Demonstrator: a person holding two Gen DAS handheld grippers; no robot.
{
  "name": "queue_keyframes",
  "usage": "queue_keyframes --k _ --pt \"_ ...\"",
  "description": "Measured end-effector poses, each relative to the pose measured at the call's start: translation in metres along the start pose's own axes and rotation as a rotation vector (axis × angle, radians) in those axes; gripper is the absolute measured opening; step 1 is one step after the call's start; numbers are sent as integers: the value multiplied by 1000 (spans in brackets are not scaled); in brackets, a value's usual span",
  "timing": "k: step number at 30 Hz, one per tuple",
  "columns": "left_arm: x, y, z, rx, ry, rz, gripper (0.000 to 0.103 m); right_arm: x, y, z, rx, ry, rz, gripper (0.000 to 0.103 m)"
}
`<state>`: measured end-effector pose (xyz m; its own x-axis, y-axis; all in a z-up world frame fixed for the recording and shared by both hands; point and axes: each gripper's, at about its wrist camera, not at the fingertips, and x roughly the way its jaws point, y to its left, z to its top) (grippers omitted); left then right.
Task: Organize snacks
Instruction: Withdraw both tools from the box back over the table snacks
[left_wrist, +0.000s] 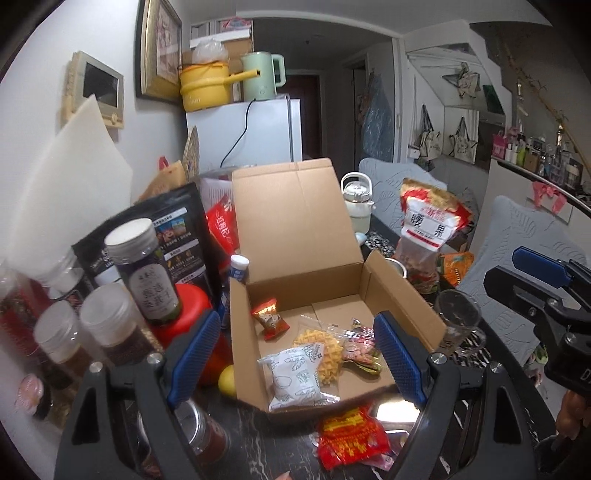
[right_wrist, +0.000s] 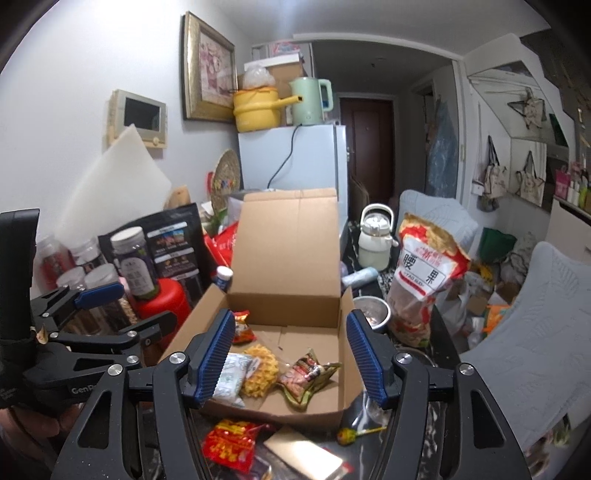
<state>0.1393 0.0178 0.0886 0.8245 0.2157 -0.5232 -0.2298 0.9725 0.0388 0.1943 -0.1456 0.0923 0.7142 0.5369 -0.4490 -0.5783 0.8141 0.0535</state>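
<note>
Brown cardboard box (left_wrist: 295, 236), red-and-yellow snack packet (left_wrist: 351, 437).

Red snack packet (left_wrist: 351, 439) partly hidden behind left tongs (left_wrist: 295, 354).

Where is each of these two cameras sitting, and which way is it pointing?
Left wrist view: sits on the left tongs, looking forward and slightly down into the open cardboard box; its own blue pads frame the view, with the right tongs at the right edge.
Right wrist view: sits on the right tongs, facing the same box from the right; the left tongs and a hand show at left.
Shared: the box, waffle packet, white fridge.
</note>
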Motion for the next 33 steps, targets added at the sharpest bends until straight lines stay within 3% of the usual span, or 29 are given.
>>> queue_keyframes --k 4,7,17,33 --pt "-23 -2 -4 13 -27 6 86 -24 5 -3 0 -30 2 70" --pt "-37 -3 -7 19 -44 4 89 -42 9 -7 -1 -47 -4 79" --pt "-72 -7 -29 22 -56 -35 90 -81 17 -29 16 -64 0 86" --pt "-87 -19 -83 47 15 -109 90 -104 12 -91 113 4 -28 87"
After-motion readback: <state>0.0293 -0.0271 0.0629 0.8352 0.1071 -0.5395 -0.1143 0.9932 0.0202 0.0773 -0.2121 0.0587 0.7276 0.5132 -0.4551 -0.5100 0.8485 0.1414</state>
